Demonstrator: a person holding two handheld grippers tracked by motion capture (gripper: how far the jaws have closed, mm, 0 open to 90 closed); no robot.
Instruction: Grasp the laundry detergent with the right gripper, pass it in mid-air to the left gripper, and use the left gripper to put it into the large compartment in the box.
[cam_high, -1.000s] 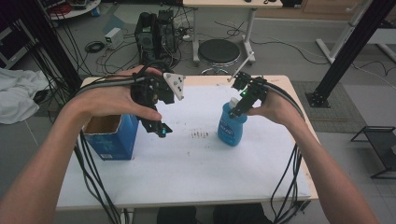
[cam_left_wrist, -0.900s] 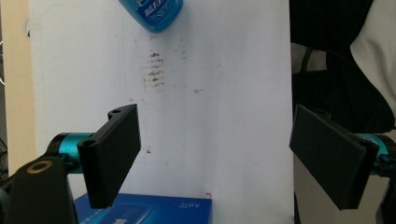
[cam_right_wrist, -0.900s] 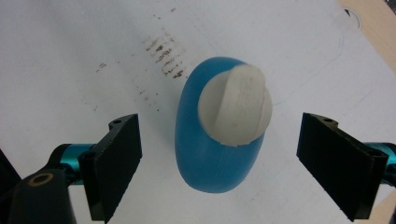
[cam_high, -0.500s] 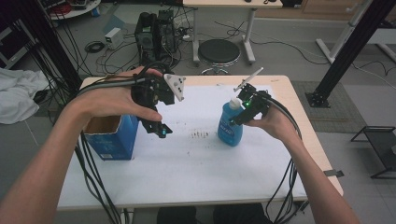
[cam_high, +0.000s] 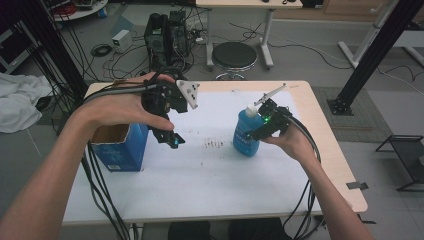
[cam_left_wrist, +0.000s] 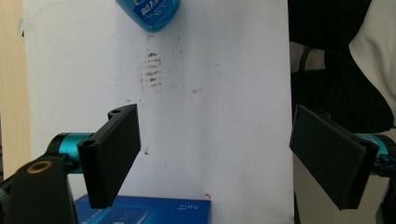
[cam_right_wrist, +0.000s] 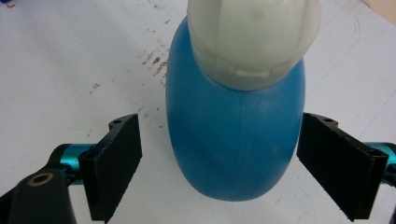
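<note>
Right claw (cam_right_wrist: 219, 163): jaws apart, straddling the blue bottle (cam_right_wrist: 233, 135) without visible contact, apparently lined up for a side grasp below its white cap (cam_right_wrist: 254, 39). Bottle: upright, right of centre in the high view, on the white tabletop (cam_high: 210, 180). Left claw (cam_left_wrist: 217, 163): jaws apart, empty, hovering beside the open blue box (cam_high: 120, 147) at left, seemingly waiting.

Box (cam_high: 120, 147) at table (cam_high: 210, 190) left; bottle (cam_high: 246, 134) right of centre, stains (cam_high: 214, 144) between.
</note>
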